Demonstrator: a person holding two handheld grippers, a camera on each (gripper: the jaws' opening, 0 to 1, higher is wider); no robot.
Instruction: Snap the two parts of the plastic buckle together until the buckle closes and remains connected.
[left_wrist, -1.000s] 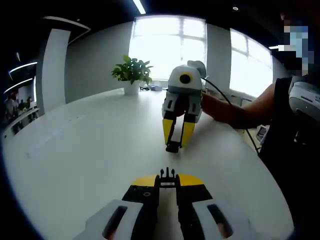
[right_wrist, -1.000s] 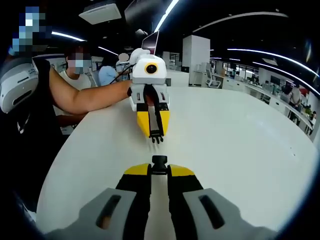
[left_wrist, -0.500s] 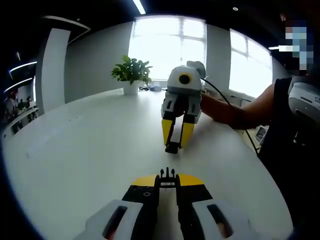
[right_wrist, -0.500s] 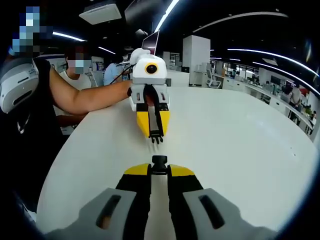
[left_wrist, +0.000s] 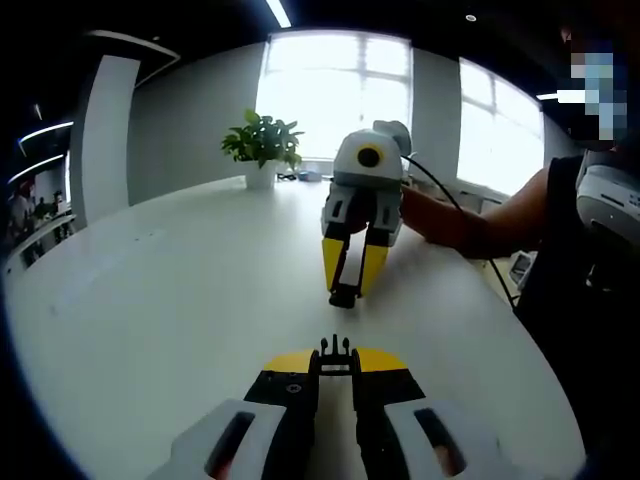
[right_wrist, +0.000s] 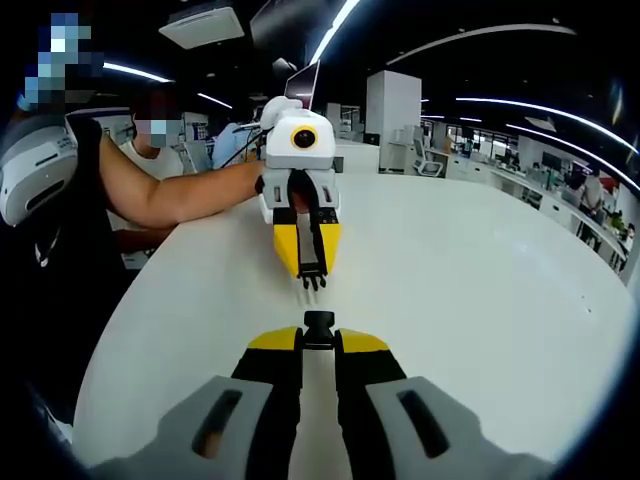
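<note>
- The left gripper (left_wrist: 335, 352) pinches the pronged buckle part (left_wrist: 335, 350) tight.
- The right gripper (right_wrist: 319, 328) pinches the socket buckle part (right_wrist: 319, 322) tight.
- Both parts face each other, near but apart, over the white table (right_wrist: 480, 280).

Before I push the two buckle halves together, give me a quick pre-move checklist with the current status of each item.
1. Left gripper clamped on pronged buckle half: ok.
2. Right gripper clamped on socket buckle half: ok.
3. Halves facing each other, roughly in line: ok.
4. Halves joined: not ok, a gap separates them.
5. Path between them over the white table free of obstacles: ok.
6. Exact prong-to-socket roll match: cannot tell.
</note>
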